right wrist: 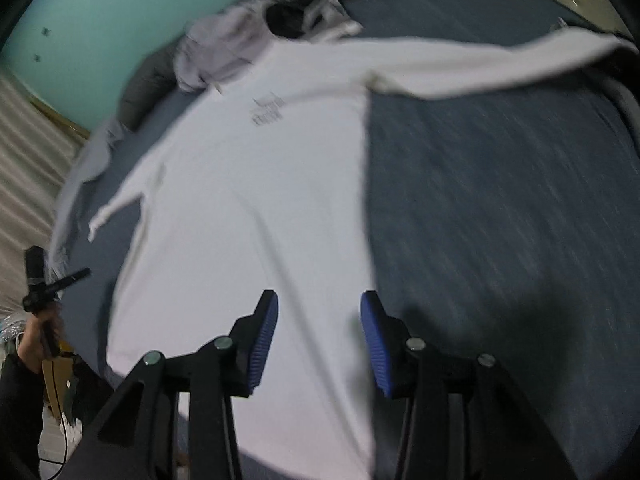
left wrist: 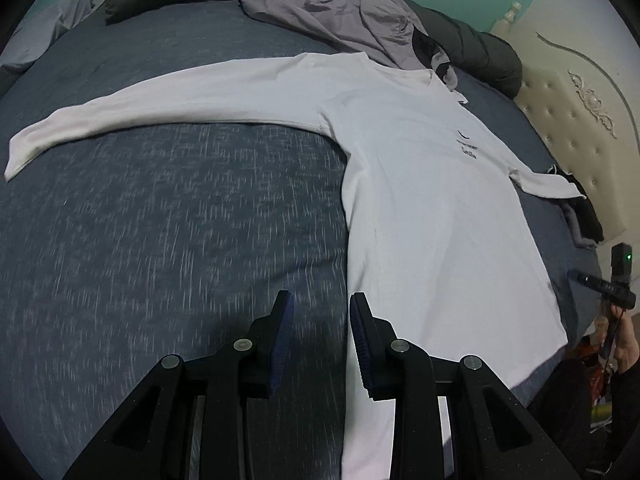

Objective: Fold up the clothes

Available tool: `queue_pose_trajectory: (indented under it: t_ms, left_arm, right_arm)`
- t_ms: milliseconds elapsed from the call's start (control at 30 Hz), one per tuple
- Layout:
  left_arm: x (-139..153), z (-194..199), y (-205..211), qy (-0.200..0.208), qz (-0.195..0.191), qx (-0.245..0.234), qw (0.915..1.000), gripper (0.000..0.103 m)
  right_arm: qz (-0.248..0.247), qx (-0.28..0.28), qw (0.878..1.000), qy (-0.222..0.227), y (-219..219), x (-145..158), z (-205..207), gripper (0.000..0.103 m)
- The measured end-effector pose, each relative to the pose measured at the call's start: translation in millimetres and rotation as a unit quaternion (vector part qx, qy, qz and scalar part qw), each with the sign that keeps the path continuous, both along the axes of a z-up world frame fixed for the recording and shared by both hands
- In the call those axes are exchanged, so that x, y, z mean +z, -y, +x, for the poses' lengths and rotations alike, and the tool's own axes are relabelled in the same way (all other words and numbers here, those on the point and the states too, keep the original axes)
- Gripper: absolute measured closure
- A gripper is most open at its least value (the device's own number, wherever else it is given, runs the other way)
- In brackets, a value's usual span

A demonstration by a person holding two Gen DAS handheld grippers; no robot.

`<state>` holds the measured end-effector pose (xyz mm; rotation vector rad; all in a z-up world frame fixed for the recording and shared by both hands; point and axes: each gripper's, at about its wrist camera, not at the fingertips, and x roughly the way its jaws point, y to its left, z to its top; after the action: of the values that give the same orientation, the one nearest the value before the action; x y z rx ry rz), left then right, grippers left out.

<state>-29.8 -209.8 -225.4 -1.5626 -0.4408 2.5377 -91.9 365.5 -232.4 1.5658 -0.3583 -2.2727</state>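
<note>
The white long-sleeved shirt lies spread flat, chest print up, on the blue-grey bed, both sleeves outstretched. It looks light, soft and limp, best pinched at a cuff, shoulder seam or hem. The left gripper hangs over its left side edge, fingers partly spread and empty; the right gripper over its right edge, likewise.

Bare blue bedspread open beside white shirt, lilac garment heaped beyond collar
</note>
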Motion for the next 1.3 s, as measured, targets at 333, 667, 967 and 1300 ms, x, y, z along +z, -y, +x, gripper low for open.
queue_pose_trajectory:
  t_ms: [333, 667, 967, 1300]
  left_arm:
    - [7, 36, -5, -0.002, 0.006, -0.001, 1.0, 0.071]
    - [-3, 56, -19, 0.025, 0.001, -0.022, 0.9994, 0.071]
    - [-14, 72, -14, 0.038, 0.013, -0.011, 0.9991, 0.071]
    - [-27, 74, -26, 0.051, 0.025, -0.023, 0.9981, 0.071]
  right_arm:
    - [0.05, 0.056, 0.995, 0.06, 7, -16, 51, 0.06]
    - [0.074, 0.078, 0.991, 0.076, 22, -44, 65, 0.081]
    - [0.072, 0.066, 0.995, 0.018, 15, -23, 71, 0.101]
    - [0.061, 0.016, 0.998, -0.014, -25, -2, 73, 0.102]
